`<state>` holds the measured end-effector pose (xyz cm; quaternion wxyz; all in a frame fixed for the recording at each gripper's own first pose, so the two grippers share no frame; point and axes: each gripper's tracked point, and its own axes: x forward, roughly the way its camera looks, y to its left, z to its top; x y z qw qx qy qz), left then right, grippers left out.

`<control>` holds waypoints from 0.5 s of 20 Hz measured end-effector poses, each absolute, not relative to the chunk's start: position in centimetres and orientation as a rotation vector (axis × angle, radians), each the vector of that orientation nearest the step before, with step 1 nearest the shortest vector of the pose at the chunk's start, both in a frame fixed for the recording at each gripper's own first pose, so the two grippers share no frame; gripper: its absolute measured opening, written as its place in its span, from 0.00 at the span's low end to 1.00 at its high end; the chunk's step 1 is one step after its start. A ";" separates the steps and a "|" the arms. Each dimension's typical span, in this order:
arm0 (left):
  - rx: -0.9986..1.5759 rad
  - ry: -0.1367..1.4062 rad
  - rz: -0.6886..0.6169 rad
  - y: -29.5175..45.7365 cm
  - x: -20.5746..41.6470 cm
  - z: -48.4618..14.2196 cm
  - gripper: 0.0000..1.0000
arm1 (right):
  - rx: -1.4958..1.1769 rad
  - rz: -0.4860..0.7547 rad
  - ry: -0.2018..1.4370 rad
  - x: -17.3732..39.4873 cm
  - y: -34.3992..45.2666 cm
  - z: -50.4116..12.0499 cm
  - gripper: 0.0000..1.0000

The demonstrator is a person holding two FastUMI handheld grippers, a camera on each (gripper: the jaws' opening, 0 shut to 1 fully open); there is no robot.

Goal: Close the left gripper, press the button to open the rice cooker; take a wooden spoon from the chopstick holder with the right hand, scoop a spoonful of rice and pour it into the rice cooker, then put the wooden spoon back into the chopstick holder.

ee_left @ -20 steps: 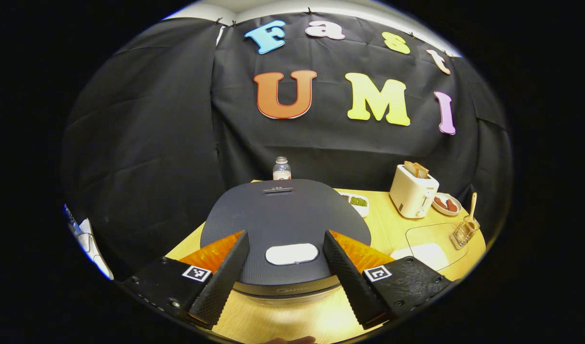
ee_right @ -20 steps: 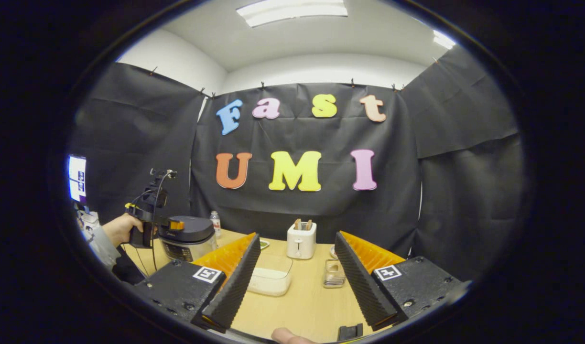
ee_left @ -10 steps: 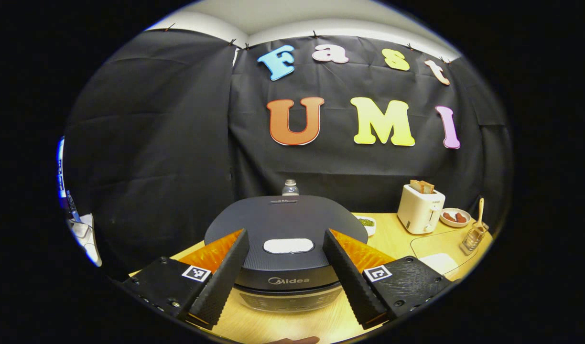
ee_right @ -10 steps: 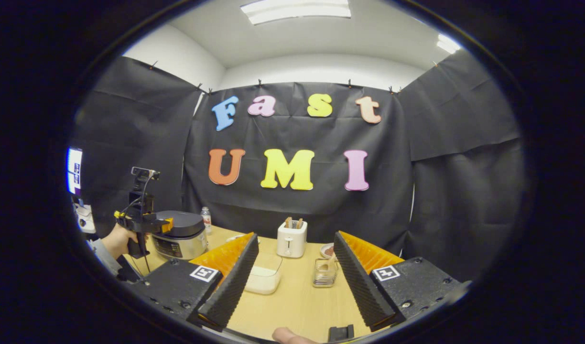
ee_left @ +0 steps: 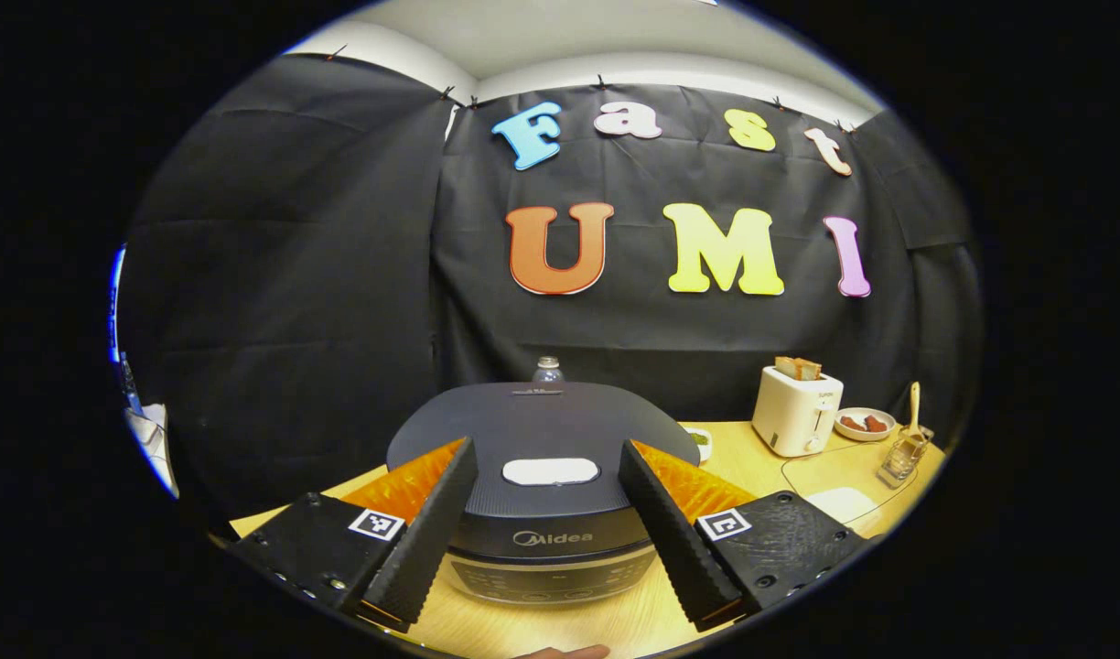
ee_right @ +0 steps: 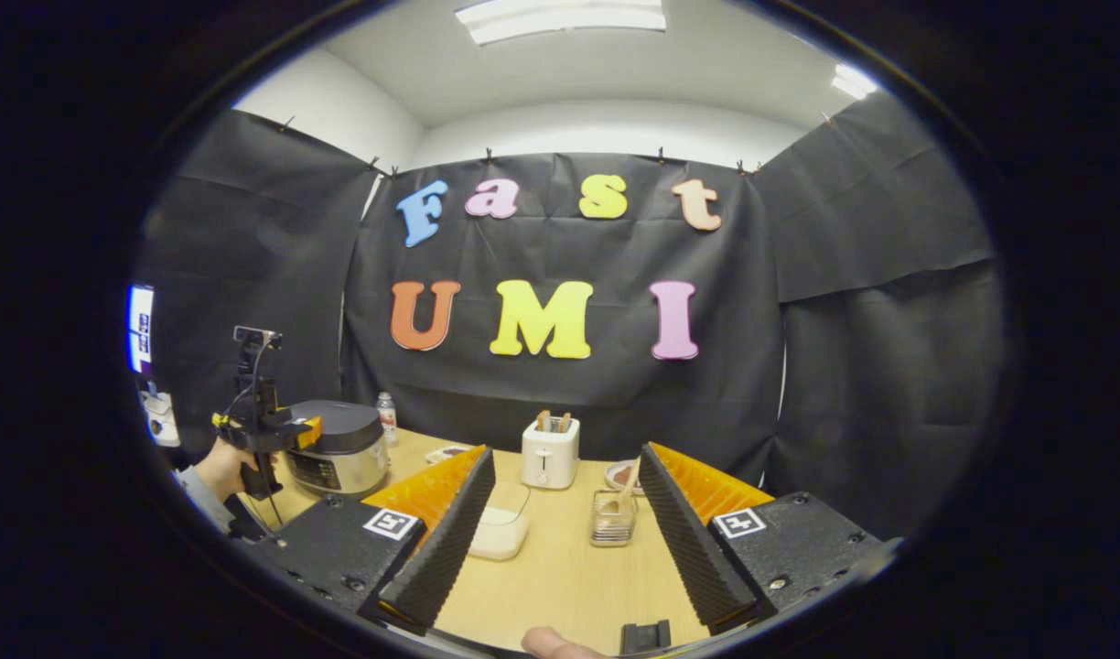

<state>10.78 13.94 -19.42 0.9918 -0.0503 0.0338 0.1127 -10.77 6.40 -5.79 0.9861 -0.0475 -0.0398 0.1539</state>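
Observation:
The rice cooker point(ee_left: 542, 430) stands right in front of my left gripper point(ee_left: 547, 448), its dark lid down and the white button point(ee_left: 551, 471) between my open fingers, a little beyond them. In the right gripper view the cooker point(ee_right: 340, 448) is at the far left, with a hand holding the left gripper point(ee_right: 267, 430) at its front edge. My right gripper point(ee_right: 567, 453) is open and holds nothing above the table. The wooden spoon point(ee_right: 629, 485) stands in the clear chopstick holder point(ee_right: 612, 526) ahead of it. The clear rice container point(ee_right: 500, 531) lies to the left.
A white toaster point(ee_right: 549, 453) with bread stands at the back of the wooden table point(ee_right: 560, 586). A plate point(ee_right: 622, 474) sits beside it and a small bottle point(ee_right: 387, 416) behind the cooker. In the left gripper view the toaster point(ee_left: 796, 410) and holder point(ee_left: 903, 450) are at the right.
The left gripper has drawn back and dropped lower, so the cooker's front panel now shows. The right gripper view has shifted slightly, moving the table objects left. Both grippers stay open.

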 end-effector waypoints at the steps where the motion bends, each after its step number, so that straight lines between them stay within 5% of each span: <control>1: -0.080 0.079 0.224 13.9 10.5 -19.4 1.00 | -0.099 0.302 -0.082 -10.7 6.2 -5.7 1.00; 10: -0.181 0.134 0.154 9.8 5.7 -17.8 0.95 | -0.101 0.250 -0.099 -10.1 5.4 -5.0 1.00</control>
